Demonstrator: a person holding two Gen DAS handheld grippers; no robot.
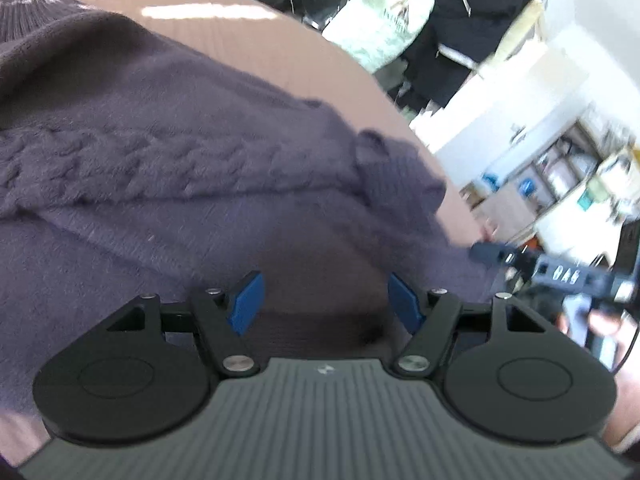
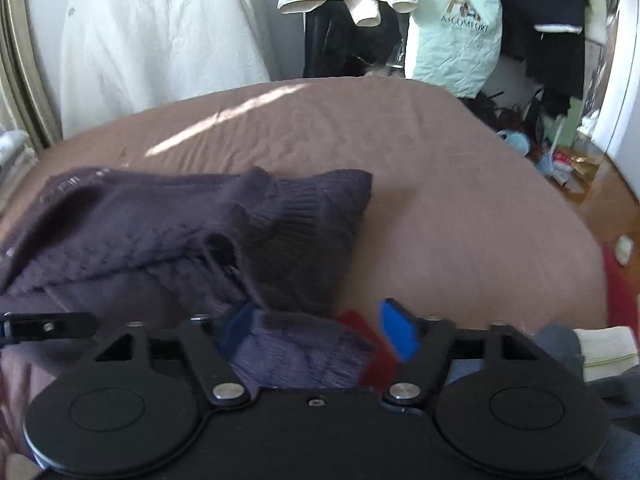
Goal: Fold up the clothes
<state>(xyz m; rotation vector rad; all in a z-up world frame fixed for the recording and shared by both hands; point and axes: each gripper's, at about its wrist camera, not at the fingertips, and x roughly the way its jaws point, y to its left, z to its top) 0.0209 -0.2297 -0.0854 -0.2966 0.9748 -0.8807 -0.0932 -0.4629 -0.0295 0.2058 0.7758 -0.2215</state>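
A dark purple cable-knit sweater [image 1: 168, 152] lies bunched on the brown bed sheet [image 1: 304, 60]. My left gripper [image 1: 326, 304] hovers just over the sweater's near part, open, with its blue pads [image 1: 246, 304] wide apart and only fabric below them. In the right wrist view the sweater [image 2: 180, 232] fills the left half, a ribbed hem folded toward the middle. My right gripper [image 2: 316, 328] is open at the sweater's near right corner, and a fold of the knit lies between its spread pads [image 2: 398, 330]. The right gripper [image 1: 560, 276] also shows blurred at the left view's right edge.
The brown sheet [image 2: 460, 200] lies bare to the right of the sweater. Past the bed hang a white quilted cover [image 2: 160, 40], a mint bag [image 2: 456, 28] and dark coats [image 2: 552, 8]. Clutter sits on the wooden floor [image 2: 600, 200] at right. Something red [image 2: 372, 344] lies under the right gripper.
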